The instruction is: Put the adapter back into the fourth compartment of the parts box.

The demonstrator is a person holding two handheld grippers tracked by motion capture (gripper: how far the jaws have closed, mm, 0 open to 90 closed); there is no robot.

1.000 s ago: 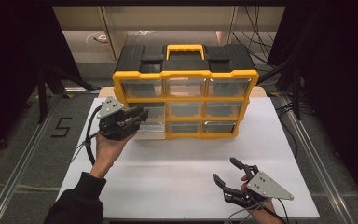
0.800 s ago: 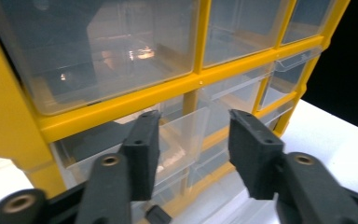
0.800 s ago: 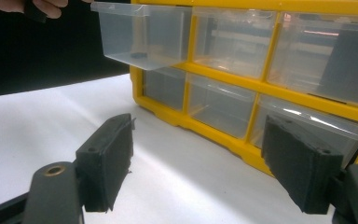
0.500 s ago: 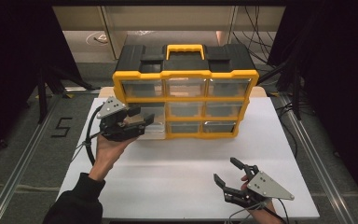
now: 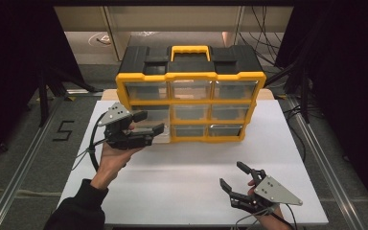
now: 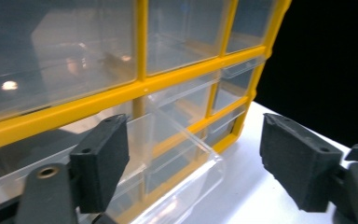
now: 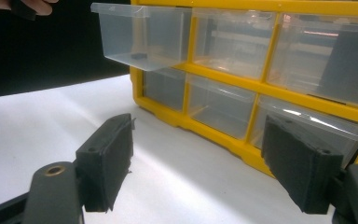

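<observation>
Floor mark (image 5: 63, 130) reads "5"; both grippers' jaws spread, pinching nothing.

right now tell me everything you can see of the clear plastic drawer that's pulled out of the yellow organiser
The clear plastic drawer is a see-through, open-topped bin with a rim lip, slid partway out of the middle row's left slot of the yellow and black organiser cabinet. It sticks out level above the white table. A small dark item lies inside. The left gripper is open around its front; contact is unclear.
</observation>
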